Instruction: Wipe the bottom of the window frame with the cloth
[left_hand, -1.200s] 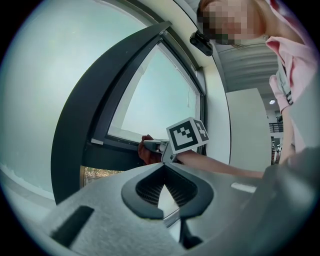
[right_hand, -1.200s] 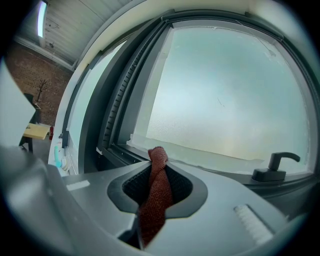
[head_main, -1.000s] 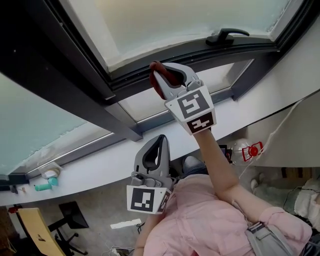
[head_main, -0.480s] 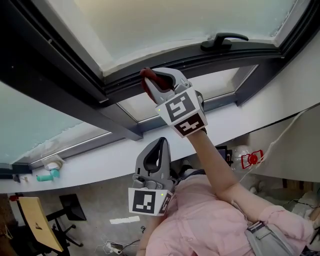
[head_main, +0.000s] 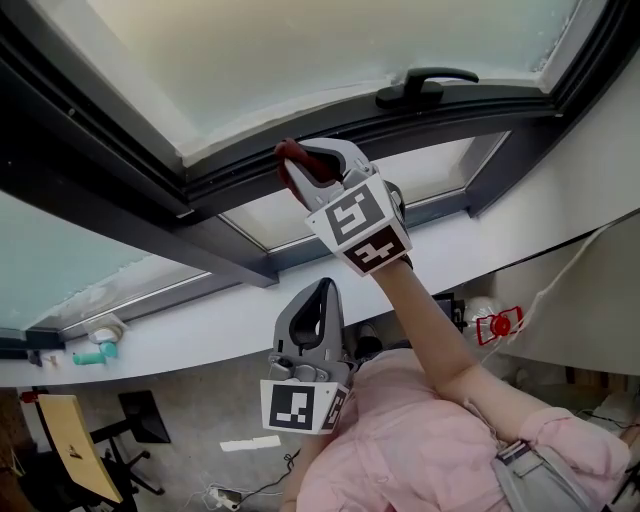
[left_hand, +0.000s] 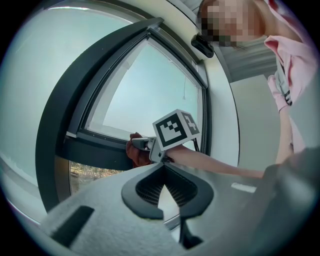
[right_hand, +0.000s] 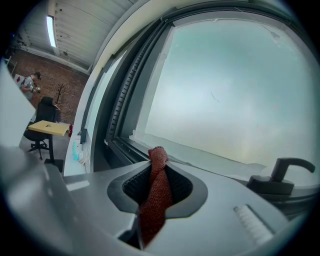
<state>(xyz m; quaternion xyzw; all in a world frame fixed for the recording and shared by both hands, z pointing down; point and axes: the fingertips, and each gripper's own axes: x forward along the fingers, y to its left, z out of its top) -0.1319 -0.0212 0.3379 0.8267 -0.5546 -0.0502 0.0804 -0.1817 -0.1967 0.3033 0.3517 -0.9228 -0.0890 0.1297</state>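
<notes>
My right gripper (head_main: 297, 168) is shut on a dark red cloth (head_main: 291, 159), a bunched strip clamped between the jaws (right_hand: 156, 190). The cloth presses against the dark bottom rail of the window frame (head_main: 250, 165), just below the frosted pane. In the left gripper view, the cloth (left_hand: 137, 154) and the right gripper (left_hand: 145, 145) show against the same dark frame (left_hand: 95, 150). My left gripper (head_main: 318, 300) hangs lower, in front of the white sill, shut with nothing between its jaws (left_hand: 163, 176).
A black window handle (head_main: 420, 84) sits on the frame to the right of the cloth. The white sill (head_main: 200, 340) runs below, with a teal item (head_main: 92, 352) at its far left. A chair and yellow table (head_main: 75, 450) stand on the floor.
My right gripper has slid the cloth leftward along the bottom rail. The left gripper has stayed roughly where it was.
</notes>
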